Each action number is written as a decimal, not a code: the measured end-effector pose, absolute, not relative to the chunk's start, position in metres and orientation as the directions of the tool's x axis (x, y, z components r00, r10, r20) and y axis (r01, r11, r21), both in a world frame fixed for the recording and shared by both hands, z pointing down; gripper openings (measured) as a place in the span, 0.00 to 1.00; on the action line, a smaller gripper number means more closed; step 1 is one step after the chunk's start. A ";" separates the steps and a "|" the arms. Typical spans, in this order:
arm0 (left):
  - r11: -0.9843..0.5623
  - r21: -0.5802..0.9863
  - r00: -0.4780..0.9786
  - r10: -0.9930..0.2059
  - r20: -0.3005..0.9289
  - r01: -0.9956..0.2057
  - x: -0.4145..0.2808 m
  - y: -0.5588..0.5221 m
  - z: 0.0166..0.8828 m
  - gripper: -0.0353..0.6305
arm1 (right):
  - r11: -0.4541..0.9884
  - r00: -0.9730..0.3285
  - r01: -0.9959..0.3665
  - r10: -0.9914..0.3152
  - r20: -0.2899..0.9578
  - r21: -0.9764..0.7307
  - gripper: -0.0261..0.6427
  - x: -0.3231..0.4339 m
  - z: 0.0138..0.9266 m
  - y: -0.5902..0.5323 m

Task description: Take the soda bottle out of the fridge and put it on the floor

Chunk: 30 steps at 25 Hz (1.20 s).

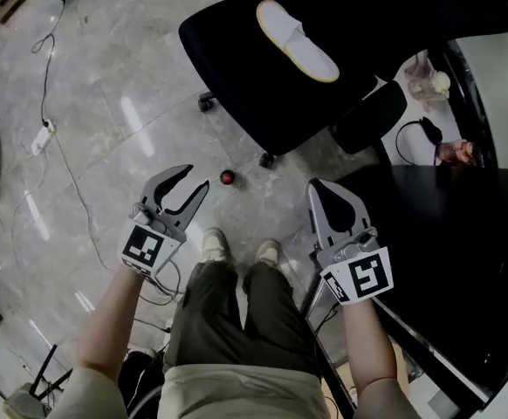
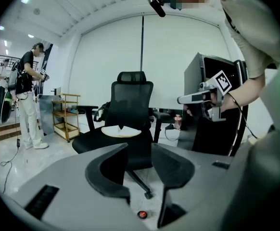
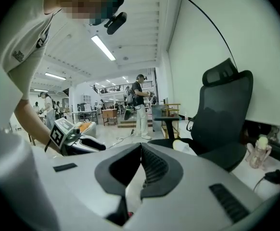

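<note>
The soda bottle, red on top, stands on the floor, so the job looks done; the left claw is spread and empty, the right claw pressed together on nothing.

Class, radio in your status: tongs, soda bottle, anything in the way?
Left tongs open, empty; right tongs shut, empty. Soda bottle not identifiable; small red round thing on grey floor. Black office chair ahead.
</note>
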<state>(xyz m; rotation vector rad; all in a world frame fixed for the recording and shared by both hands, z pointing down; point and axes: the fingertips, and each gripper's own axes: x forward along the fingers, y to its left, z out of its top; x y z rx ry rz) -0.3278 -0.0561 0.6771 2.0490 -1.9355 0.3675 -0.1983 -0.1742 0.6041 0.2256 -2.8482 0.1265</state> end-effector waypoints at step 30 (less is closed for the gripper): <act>0.036 0.013 -0.030 -0.958 0.284 -0.999 -0.236 0.006 0.270 0.09 | 0.990 -0.973 -0.139 -0.133 0.186 -0.017 0.03 -0.129 0.229 -0.115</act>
